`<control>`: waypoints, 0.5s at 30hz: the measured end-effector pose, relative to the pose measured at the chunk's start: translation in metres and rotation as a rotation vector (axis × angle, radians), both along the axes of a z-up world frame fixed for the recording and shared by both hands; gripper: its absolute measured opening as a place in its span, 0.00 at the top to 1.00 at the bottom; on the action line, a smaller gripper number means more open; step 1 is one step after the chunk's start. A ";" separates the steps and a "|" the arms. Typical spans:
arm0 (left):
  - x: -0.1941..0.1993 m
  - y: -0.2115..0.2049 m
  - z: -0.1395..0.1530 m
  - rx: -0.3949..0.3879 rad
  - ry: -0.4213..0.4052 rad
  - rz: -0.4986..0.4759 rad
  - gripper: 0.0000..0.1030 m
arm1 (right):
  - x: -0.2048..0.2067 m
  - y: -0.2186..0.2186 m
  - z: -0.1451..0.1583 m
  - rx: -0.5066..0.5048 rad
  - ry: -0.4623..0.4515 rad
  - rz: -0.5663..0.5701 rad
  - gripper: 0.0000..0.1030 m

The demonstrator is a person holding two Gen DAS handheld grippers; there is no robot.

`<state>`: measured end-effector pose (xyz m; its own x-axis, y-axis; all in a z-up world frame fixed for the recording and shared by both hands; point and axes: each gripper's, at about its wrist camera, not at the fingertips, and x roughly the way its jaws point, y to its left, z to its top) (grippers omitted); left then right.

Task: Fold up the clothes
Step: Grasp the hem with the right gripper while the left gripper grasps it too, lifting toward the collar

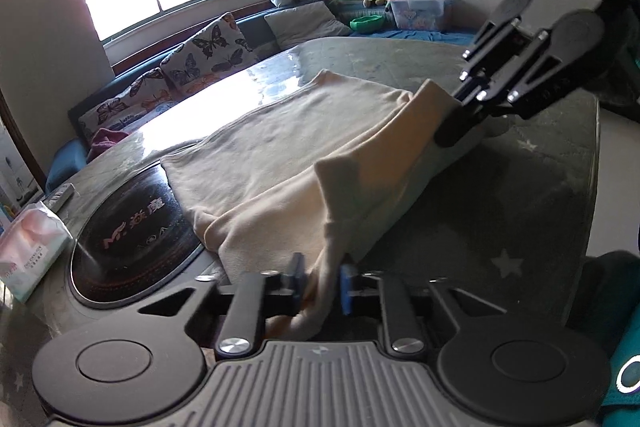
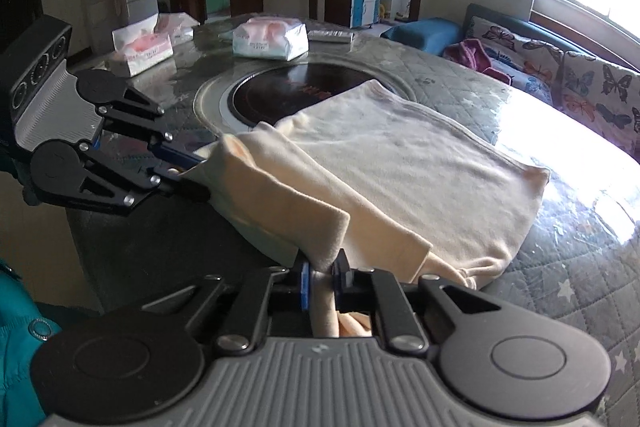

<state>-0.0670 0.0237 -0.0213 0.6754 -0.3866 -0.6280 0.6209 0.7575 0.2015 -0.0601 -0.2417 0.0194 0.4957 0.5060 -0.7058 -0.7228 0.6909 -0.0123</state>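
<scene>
A cream garment (image 1: 288, 143) lies partly folded on a round table (image 1: 520, 211); it also shows in the right wrist view (image 2: 408, 167). My left gripper (image 1: 322, 283) is shut on the garment's near edge and holds it lifted off the table. My right gripper (image 2: 322, 277) is shut on the other end of the same edge. Each gripper shows in the other's view: the right one (image 1: 460, 131) at the upper right, the left one (image 2: 188, 171) at the left. The lifted edge stretches between them above the flat part.
A black induction hob (image 2: 280, 95) is set in the table's middle, partly under the garment. Tissue packs (image 2: 270, 39) and a remote (image 2: 330, 35) lie on the far side. A sofa with butterfly cushions (image 1: 208, 47) runs under the window. A teal sleeve (image 2: 20, 343) is at the lower left.
</scene>
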 end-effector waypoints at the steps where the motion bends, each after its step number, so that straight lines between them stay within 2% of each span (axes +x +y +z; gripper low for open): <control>1: -0.001 0.001 0.002 -0.007 -0.003 -0.002 0.93 | -0.002 0.000 0.001 0.006 -0.006 -0.002 0.91; 9: -0.027 0.010 0.024 -0.064 -0.022 -0.014 0.95 | -0.028 -0.006 0.020 0.037 -0.057 0.017 0.91; 15: -0.075 0.016 0.045 -0.105 -0.023 -0.040 0.95 | -0.065 -0.013 0.042 0.062 -0.066 0.054 0.92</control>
